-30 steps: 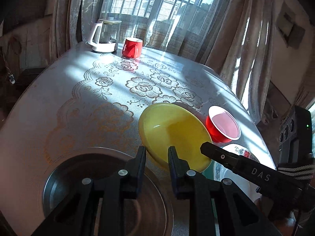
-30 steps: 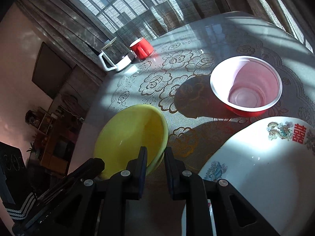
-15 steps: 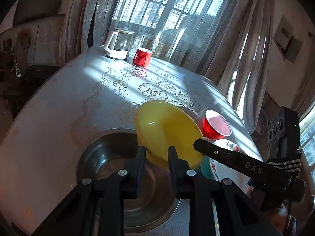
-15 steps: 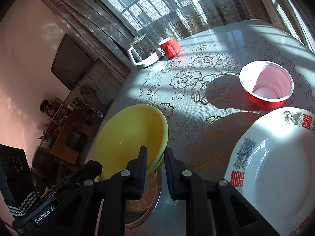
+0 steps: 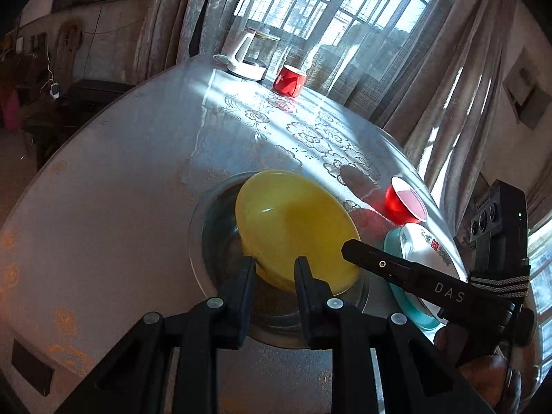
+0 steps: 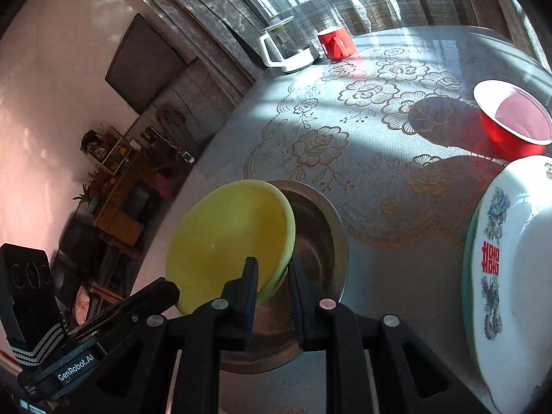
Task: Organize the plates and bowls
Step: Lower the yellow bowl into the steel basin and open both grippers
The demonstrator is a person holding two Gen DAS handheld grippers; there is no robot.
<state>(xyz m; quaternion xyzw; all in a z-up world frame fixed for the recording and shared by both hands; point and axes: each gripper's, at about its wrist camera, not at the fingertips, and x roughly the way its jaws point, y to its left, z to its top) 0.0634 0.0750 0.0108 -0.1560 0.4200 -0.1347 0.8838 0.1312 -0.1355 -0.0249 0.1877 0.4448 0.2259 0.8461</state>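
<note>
On a sunlit lace-covered table [image 5: 145,158], a shallow yellow plastic bowl [image 5: 293,227] is clamped at opposite rims by both grippers [image 5: 274,269] [image 6: 272,276], held tilted above a round steel dish [image 6: 321,238], apparently for nesting.

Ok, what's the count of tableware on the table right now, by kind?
Bowls: 2, the yellow bowl and the red bowl
Plates: 3, the steel plate, the white plate and the teal plate under it
Mugs: 1, the red mug
Kettles: 1, the glass kettle
Total: 7
</note>
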